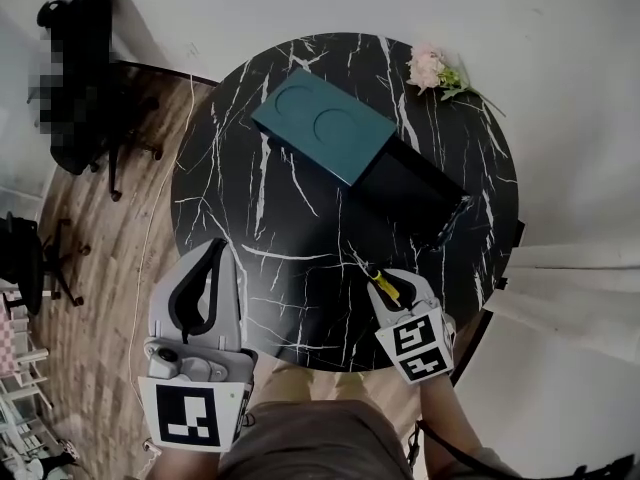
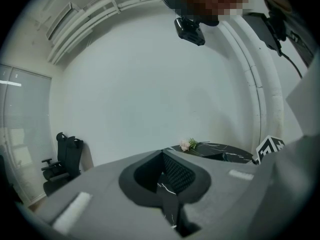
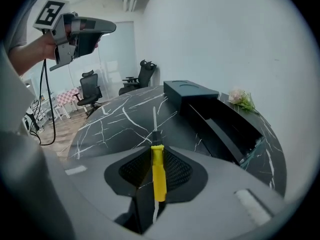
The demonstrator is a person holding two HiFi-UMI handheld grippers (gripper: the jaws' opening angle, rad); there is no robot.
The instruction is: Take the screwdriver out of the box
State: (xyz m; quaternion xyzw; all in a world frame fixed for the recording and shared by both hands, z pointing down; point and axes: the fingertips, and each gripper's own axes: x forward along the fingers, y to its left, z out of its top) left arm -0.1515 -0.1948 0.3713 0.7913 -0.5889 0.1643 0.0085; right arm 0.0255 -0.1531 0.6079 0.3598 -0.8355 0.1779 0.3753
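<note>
My right gripper (image 1: 386, 280) is shut on a small screwdriver (image 1: 384, 287) with a yellow handle, just above the near right part of the round black marble table (image 1: 250, 238). In the right gripper view the screwdriver (image 3: 158, 171) lies between the pads, its metal shaft pointing ahead. The box lies open further back: a teal lid (image 1: 322, 125) and a black tray (image 1: 415, 190) side by side, the tray (image 3: 225, 126) showing nothing inside. My left gripper (image 1: 205, 268) is held up off the table at the left, shut and holding nothing (image 2: 167, 176).
A pink flower sprig (image 1: 432, 70) lies at the table's far right edge. Black office chairs (image 1: 80, 68) stand on the wooden floor to the left. A white wall runs behind the table.
</note>
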